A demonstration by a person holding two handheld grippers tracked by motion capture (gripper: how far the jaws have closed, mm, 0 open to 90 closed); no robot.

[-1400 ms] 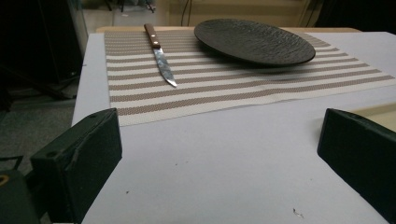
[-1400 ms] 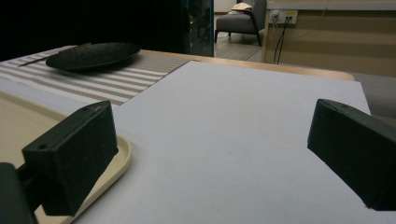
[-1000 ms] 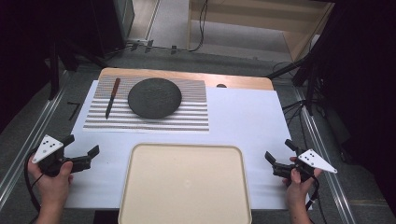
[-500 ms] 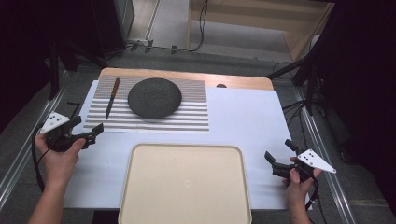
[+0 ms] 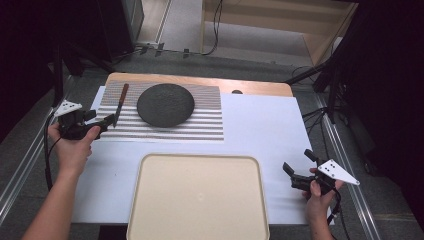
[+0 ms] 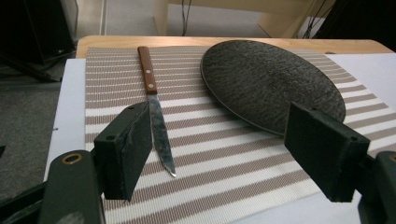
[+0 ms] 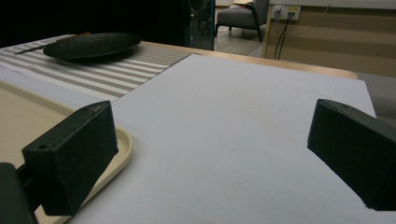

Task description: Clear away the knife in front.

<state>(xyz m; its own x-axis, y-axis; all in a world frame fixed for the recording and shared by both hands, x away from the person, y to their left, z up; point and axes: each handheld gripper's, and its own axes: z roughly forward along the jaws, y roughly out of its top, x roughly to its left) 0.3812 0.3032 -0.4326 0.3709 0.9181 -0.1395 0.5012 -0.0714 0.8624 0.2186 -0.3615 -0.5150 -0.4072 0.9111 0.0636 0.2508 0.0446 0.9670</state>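
Straddling the knife [image 6: 156,116] tip, left gripper [image 6: 224,154] jaws apart; right gripper [image 7: 219,163] likewise, near tray [image 7: 119,149].

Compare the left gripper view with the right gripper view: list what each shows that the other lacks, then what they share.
Left gripper view alone: the knife's blade tip and its riveted wooden handle, beside the left tool, open.

Right gripper view alone: the cream tray, a chair, and the right tool, open.

Shared: the dark plate on the striped mat, and the white sheet.

A wooden-handled knife [image 5: 120,103] lies on a brown-and-white striped woven placemat [image 5: 200,127], left of a round dark textured plate [image 5: 165,104]. A beige rectangular plastic tray [image 5: 197,197] sits nearer, on the white table sheet [image 5: 265,130].
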